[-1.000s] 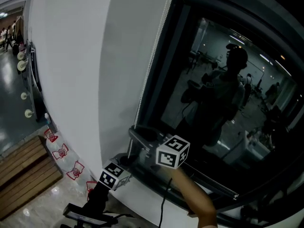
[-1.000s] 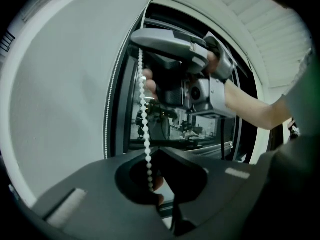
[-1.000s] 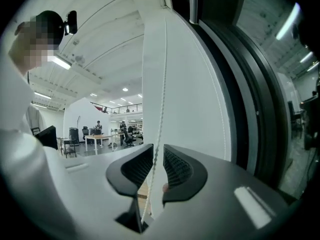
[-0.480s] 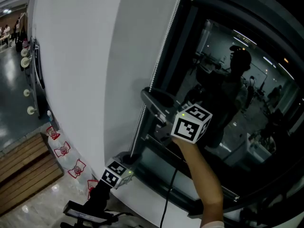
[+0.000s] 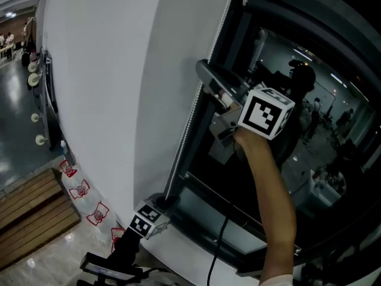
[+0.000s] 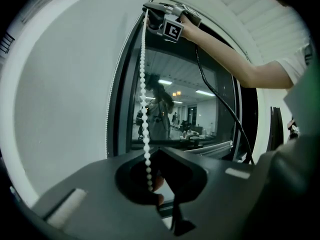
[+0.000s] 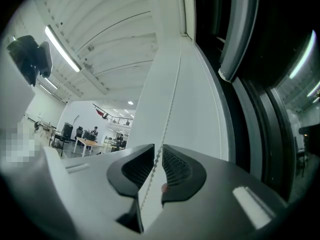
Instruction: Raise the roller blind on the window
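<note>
Hanging taut along the left edge of the window [image 5: 309,130], a white bead chain [image 5: 190,124] runs between the narrowly parted, just-closing jaws of the raised right gripper [image 7: 158,151]; the low left gripper [image 6: 156,154] clamps it.

Right gripper [image 5: 203,71]: has climbed from low, just above the sill [image 5: 196,243], to high on the window's left side, along the chain [image 5: 189,127].
Its jaws: have just been closing. Only a narrow gap is left, and the chain runs through it.
Cube [image 5: 266,113]: has gone up with it and now shows a different face.
Arm [image 5: 271,189]: was only just in frame at the bottom, now stretches up across the glass.
</note>
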The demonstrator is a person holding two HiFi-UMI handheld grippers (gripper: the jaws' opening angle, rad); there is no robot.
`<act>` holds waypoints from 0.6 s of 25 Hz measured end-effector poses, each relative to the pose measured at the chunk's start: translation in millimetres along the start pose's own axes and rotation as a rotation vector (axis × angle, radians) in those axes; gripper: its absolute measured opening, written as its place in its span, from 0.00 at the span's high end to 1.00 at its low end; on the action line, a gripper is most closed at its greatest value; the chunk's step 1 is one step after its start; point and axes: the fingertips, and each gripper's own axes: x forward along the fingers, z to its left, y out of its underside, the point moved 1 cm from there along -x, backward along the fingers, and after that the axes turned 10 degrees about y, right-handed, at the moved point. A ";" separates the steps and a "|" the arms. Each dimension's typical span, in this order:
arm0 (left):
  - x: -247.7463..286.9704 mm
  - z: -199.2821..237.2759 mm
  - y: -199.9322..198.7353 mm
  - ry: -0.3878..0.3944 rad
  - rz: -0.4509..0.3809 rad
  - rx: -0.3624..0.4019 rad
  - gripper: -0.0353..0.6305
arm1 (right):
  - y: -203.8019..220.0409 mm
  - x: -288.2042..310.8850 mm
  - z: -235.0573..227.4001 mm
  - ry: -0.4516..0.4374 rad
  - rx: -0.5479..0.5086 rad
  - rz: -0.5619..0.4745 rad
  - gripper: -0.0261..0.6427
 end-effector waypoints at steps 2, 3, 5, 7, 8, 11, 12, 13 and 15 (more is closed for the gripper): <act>-0.2 -1.2 -2.8 0.002 0.000 -0.004 0.95 | -18.2 4.3 -3.0 0.002 -0.010 -0.017 0.89; -0.5 -1.0 -3.6 0.001 0.003 -0.006 0.95 | -27.3 6.9 -4.1 0.002 -0.013 -0.025 0.89; -1.0 -0.2 -3.8 -0.001 0.005 -0.007 0.95 | -43.4 11.6 -4.7 0.002 -0.019 -0.038 0.89; -1.3 -0.1 -3.4 0.002 0.004 -0.003 0.95 | -57.0 14.9 -4.6 0.005 -0.025 -0.053 0.89; -1.6 -0.2 -3.1 0.003 0.005 -0.002 0.95 | -62.9 15.8 -4.8 0.007 -0.026 -0.061 0.89; -2.5 -1.1 -3.1 0.005 0.007 -0.005 0.95 | -75.9 17.8 -7.4 0.018 -0.018 -0.078 0.89; -2.5 -1.2 -2.7 0.006 0.009 -0.007 0.95 | -78.8 18.2 -9.1 0.025 -0.014 -0.081 0.90; -2.4 -1.7 -3.2 0.007 0.009 -0.008 0.95 | -80.9 18.1 -10.9 0.034 -0.008 -0.083 0.91; -2.1 -3.3 -4.3 0.011 0.003 -0.007 0.95 | -81.3 16.1 -14.5 0.053 0.008 -0.088 0.93</act>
